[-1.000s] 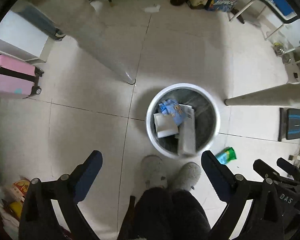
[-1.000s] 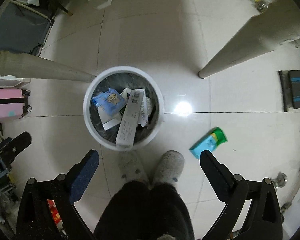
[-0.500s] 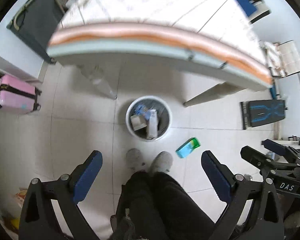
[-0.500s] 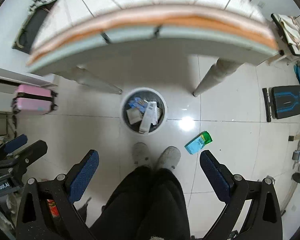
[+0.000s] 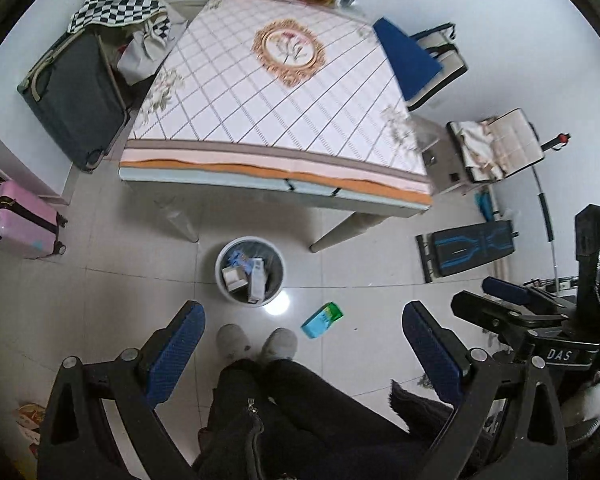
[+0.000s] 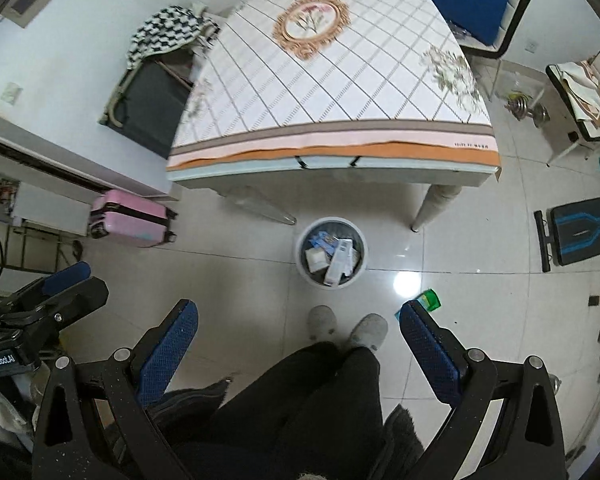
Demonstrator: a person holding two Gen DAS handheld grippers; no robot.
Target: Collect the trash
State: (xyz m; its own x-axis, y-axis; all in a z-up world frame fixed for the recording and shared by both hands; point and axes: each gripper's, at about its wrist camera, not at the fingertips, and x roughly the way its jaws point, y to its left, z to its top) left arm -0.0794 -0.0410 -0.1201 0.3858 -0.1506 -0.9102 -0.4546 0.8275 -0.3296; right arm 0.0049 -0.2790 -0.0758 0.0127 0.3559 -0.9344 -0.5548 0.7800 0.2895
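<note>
A white trash bin [image 5: 224,280] stands on the tiled floor by the table's front edge, holding boxes and a blue wrapper; it also shows in the right wrist view [image 6: 302,264]. A green and blue packet [image 5: 322,320] lies on the floor to the right of the bin and also shows in the right wrist view [image 6: 429,299], partly behind the right finger. My left gripper [image 5: 302,344] is open and empty, high above the floor. My right gripper [image 6: 298,340] is open and empty, also high up.
A table [image 5: 284,92] with a checked cloth stands behind the bin. A pink suitcase [image 5: 16,220] and a dark suitcase [image 5: 76,100] are at the left. A blue and black bench [image 5: 468,248] lies at the right. The person's legs and slippers [image 5: 256,344] are below.
Both grippers have risen far above the floor. The bin and packet look much smaller and the tabletop has come into view. Both grippers stay open.
</note>
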